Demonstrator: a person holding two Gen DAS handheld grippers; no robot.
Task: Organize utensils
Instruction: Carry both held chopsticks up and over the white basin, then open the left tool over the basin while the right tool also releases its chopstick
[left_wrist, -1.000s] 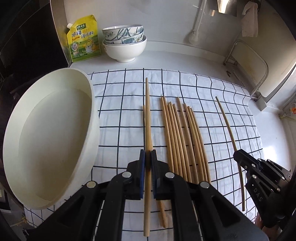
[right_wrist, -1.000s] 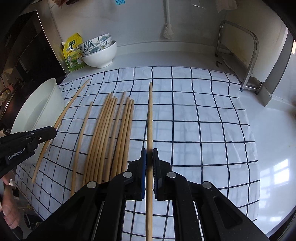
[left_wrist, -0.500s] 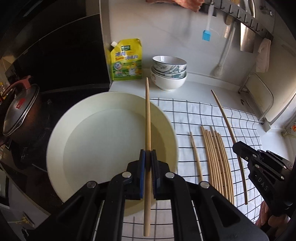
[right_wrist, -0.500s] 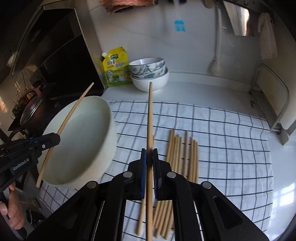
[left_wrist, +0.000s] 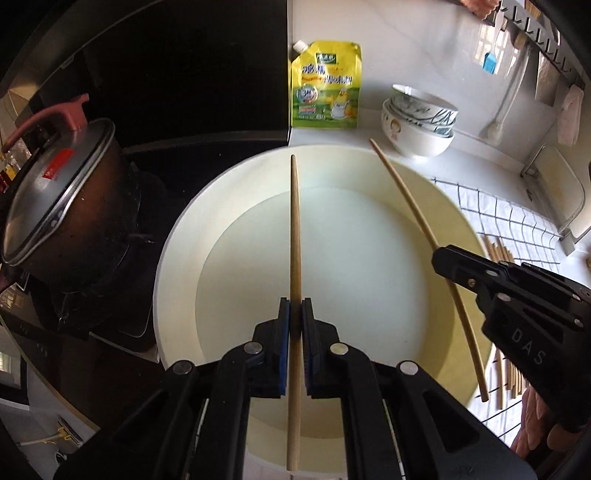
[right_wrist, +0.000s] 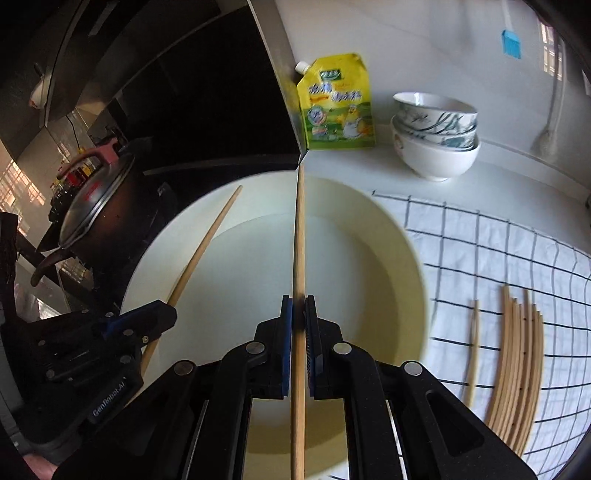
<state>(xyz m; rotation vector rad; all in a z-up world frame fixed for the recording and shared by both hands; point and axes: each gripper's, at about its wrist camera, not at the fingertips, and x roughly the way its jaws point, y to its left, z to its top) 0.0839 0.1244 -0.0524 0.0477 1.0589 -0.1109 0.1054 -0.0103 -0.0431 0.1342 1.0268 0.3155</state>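
Left gripper (left_wrist: 294, 314) clamped tight on one long wooden chopstick (left_wrist: 294, 236); right gripper (right_wrist: 297, 314) pinching its twin (right_wrist: 298, 258); both poised over the wide cream basin (left_wrist: 173, 258), likely for dropping in; remaining wooden chopsticks (right_wrist: 517, 369) lying on the checked cloth (right_wrist: 498, 258)

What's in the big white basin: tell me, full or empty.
Empty: the white basin shows a bare bottom; both chopsticks hang above it, clamped in the tools.

Basin (left_wrist: 173, 258) interior open; pot (left_wrist: 62, 206) crowds left, stacked bowls (left_wrist: 421, 125) behind.
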